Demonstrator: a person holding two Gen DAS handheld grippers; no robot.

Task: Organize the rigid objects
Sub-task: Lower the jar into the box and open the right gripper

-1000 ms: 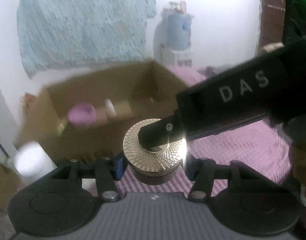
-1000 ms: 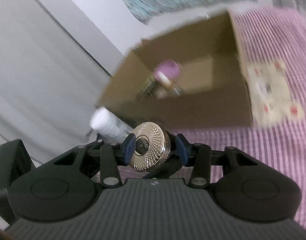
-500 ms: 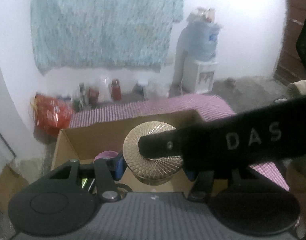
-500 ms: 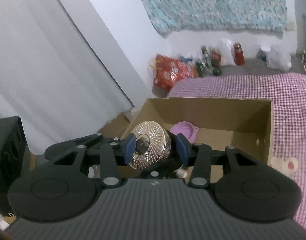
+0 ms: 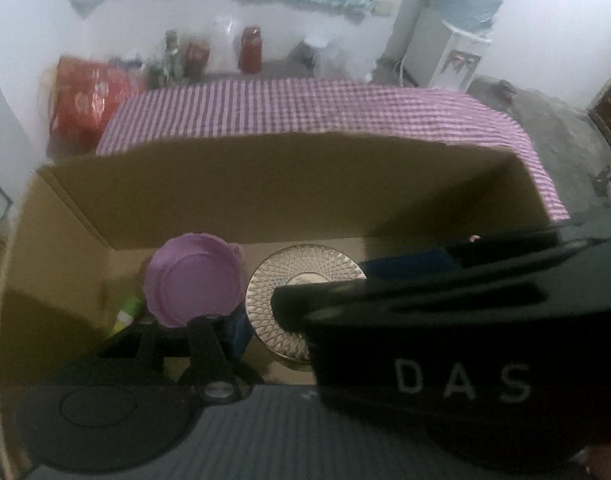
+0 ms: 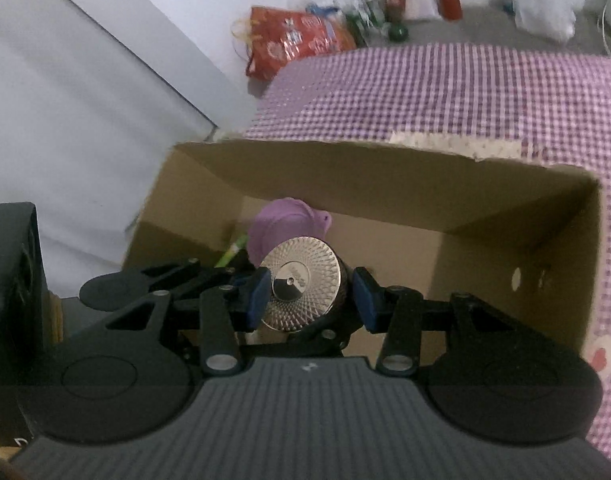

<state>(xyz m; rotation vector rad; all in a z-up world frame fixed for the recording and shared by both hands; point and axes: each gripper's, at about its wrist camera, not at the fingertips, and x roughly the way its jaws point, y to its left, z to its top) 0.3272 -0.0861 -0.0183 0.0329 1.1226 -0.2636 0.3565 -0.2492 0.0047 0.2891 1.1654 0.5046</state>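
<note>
Quick update on the tidy-up: I'm at the drop-off step with the metal tin [image 5: 297,268], the round one with the cut-pattern lid. I've got both tools on it. My right gripper [image 6: 311,300] has its blue pads on either side of the tin, clamped on its rim as far as I can see. My left gripper [image 5: 301,320] seems to be gripping it too: the near pad sits against the tin's side, but the other pad is hidden under the right tool's body, so take that with a grain of salt.

The tin is inside the opening of the cardboard box [image 5: 265,184], which sits on the pink checked cloth [image 5: 305,108]. It's toward the left half of the box, just beside a purple lidded container [image 5: 193,280] that's tucked near the back-left corner, with a green stick-like thing [image 5: 127,312] lower down by the left wall. I honestly can't tell if the tin is resting on the box floor or hanging above it.

Next move, I reckon: bring it down until it sits flat on the bare floor right of the purple one, open one tool, then the other, and lift straight out without knocking the box's near wall.
</note>
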